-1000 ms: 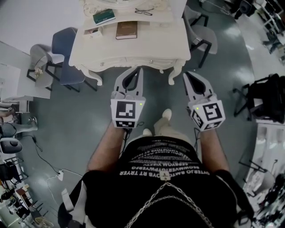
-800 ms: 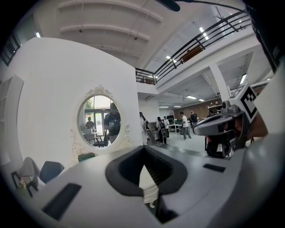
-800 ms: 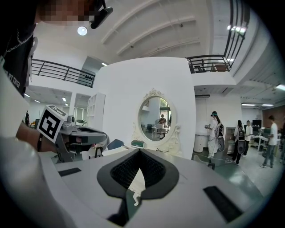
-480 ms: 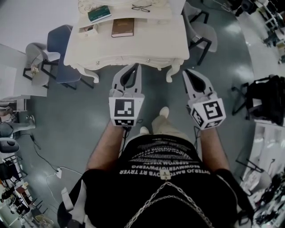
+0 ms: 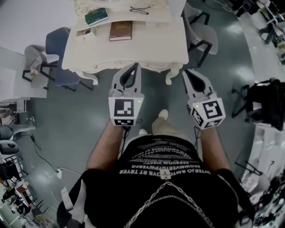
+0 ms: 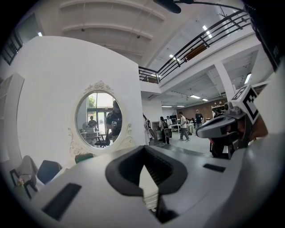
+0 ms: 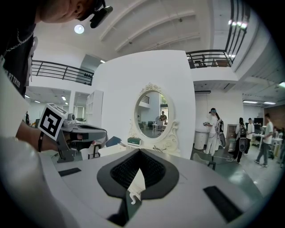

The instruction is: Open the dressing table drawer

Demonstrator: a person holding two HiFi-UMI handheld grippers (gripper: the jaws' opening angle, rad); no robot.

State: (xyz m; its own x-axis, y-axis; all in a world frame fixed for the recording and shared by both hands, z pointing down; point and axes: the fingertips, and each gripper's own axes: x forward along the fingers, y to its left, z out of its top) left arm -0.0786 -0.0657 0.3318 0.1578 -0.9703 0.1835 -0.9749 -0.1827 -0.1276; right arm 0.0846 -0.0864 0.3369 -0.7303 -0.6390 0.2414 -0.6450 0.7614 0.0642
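Observation:
The cream dressing table (image 5: pixel 147 40) stands at the top of the head view, its drawer front (image 5: pixel 107 67) with small knobs facing me. A brown book (image 5: pixel 121 30), a green box (image 5: pixel 96 16) and glasses (image 5: pixel 139 10) lie on top. My left gripper (image 5: pixel 136 65) is shut and empty, its tip over the table's front edge in this view. My right gripper (image 5: pixel 186 72) is shut and empty too, just off the table's right front leg. In the left gripper view the left gripper (image 6: pixel 143 148) points at the oval mirror (image 6: pixel 99 116). The right gripper (image 7: pixel 139 152) also faces the mirror (image 7: pixel 153 113).
A blue chair (image 5: pixel 62 46) and a grey chair (image 5: pixel 35 58) stand left of the table, a white chair (image 5: pixel 202 35) at its right. Black equipment (image 5: pixel 267 98) sits at the far right. Cables (image 5: pixel 44 156) lie on the floor at left. People stand in the hall behind (image 7: pixel 214 129).
Both grippers have moved a little closer to the table's front, staying side by side. The table has slid slightly left in the head view. Both pairs of jaws stay shut.

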